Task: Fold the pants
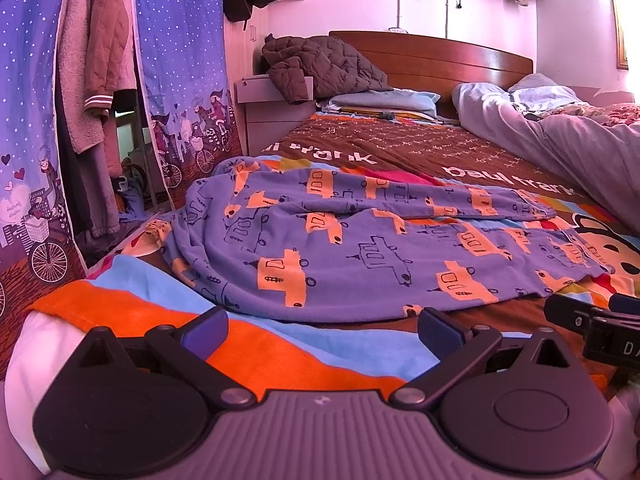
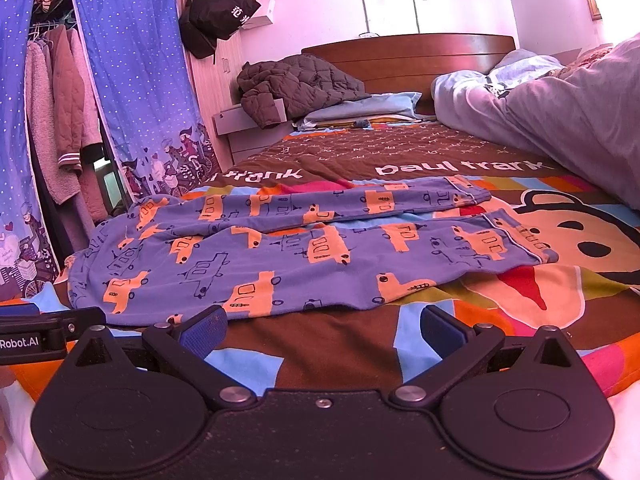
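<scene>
Room: bedroom, and we're looking across a bed [image 2: 340, 344] with a bright cartoon bedspread, wooden headboard [image 2: 408, 52] at the far end, blue star-print curtain [image 2: 132, 80] on the left.
Pants: blue pants [image 2: 280, 256] with orange cars, spread flat on the bedspread just ahead of us, waist to the left, both legs running right, side by side and slightly parted.
Left gripper: our left gripper [image 1: 322, 330] hangs low over the near edge of the bed, jaws spread wide, nothing between them, just short of the near hem of the pants [image 1: 360, 256].
Right gripper: our right gripper [image 2: 322, 330] sits alongside, jaws equally wide, empty.
Progress: by our read, nothing folded yet; the pants are only laid out.
Left to do: we'd say every fold remains, leg over leg first, then along the length.
</scene>
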Motion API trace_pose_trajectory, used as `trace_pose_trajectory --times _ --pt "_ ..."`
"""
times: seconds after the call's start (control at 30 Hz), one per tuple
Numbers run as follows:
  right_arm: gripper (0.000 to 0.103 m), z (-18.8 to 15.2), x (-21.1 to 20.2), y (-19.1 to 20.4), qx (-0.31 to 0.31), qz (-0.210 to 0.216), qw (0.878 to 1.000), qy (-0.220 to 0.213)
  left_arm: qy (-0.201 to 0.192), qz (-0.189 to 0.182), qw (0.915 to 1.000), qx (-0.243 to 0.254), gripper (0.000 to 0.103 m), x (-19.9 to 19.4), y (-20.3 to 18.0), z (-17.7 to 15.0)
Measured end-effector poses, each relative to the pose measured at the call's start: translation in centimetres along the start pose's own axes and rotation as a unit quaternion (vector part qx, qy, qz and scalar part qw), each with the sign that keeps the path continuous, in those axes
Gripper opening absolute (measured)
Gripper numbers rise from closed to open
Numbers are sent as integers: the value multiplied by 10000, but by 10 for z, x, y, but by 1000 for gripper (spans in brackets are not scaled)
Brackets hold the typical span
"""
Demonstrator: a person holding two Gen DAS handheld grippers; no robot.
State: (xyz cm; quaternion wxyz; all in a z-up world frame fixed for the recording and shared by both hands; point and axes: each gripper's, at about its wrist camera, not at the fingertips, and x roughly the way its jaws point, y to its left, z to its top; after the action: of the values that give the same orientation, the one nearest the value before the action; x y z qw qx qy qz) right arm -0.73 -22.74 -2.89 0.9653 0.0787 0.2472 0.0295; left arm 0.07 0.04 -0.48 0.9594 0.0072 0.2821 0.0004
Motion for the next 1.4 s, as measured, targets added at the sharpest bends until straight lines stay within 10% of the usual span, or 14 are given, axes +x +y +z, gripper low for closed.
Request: trace_pose_trajectory --times 0.4,0.9,1.27,1.4 --pt "102 4 -5 -2 171 -31 9998 -114 23 226 9997 -103 103 1 4 4" --pt "103 74 5 -35 562 896 9937 376 -5 869 9962 -14 103 19 49 55" --pt "103 177 135 -33 -1391 723 9856 635 273 1027 9943 -24 103 107 130 177" --pt "102 195 211 -27 -1966 1126 9682 1063 497 359 9978 -251 103 166 159 220"
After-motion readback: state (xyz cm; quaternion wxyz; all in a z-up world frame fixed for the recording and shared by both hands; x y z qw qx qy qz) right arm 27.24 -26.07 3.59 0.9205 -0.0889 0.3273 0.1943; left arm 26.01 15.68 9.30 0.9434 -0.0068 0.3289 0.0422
